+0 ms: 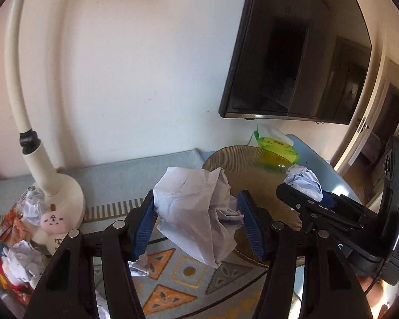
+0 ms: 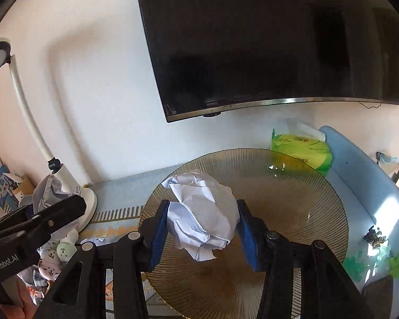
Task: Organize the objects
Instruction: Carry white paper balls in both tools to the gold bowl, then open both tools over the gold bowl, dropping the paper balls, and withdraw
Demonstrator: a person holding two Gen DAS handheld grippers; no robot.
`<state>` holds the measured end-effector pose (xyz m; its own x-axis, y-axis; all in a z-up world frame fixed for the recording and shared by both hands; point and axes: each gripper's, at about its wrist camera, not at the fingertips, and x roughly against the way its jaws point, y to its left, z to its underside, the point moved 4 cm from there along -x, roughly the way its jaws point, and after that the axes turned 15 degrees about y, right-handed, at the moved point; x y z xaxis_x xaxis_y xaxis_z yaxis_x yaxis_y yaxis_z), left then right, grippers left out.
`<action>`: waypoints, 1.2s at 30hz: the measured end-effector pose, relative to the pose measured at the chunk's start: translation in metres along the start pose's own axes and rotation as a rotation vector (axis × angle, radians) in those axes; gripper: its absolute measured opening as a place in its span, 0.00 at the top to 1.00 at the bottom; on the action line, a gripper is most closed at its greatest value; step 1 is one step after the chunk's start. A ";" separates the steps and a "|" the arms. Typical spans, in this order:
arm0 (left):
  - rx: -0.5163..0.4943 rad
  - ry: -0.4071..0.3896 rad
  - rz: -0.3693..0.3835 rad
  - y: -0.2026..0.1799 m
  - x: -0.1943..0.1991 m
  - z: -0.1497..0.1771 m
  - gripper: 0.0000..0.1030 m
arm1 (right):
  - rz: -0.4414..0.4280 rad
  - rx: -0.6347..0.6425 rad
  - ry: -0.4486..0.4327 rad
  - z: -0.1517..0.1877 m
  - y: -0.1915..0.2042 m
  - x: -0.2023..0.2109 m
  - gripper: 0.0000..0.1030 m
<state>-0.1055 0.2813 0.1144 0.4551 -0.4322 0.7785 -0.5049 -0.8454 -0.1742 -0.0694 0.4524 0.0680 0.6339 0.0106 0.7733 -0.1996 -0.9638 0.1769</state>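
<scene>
Both grippers are clamped on crumpled paper. Left gripper (image 1: pixel 196 220) has its blue pads pressed into a loose paper wad (image 1: pixel 196 212), jaws set moderately apart by the bulk of it, held above the patterned cloth (image 1: pixel 173 273) just left of the glass plate (image 1: pixel 252 159). Right gripper (image 2: pixel 203 228) grips a second paper ball (image 2: pixel 202 212) directly over the plate. Step in hand, by my judgement: gathering paper scraps onto the plate (more lie by the lamp base (image 1: pixel 63 194)). Next move calls for lowering and releasing over the plate, the left shifting rightward first, clear of the right gripper
</scene>
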 end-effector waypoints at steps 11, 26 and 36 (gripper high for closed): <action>-0.050 0.073 0.044 -0.042 -0.048 0.007 0.44 | 0.033 -0.074 0.044 -0.002 -0.044 -0.023 0.54; -0.076 0.176 0.197 -0.039 -0.082 0.005 0.01 | -0.041 -0.191 0.080 -0.007 -0.061 -0.031 0.00; -0.051 0.130 0.201 -0.037 -0.053 0.002 0.00 | -0.022 -0.160 0.018 -0.012 -0.037 0.007 0.00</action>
<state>-0.1095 0.3349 0.0785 0.2451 -0.5436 0.8028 -0.6138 -0.7279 -0.3055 -0.0666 0.4915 0.0744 0.6261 0.0377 0.7788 -0.3028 -0.9087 0.2874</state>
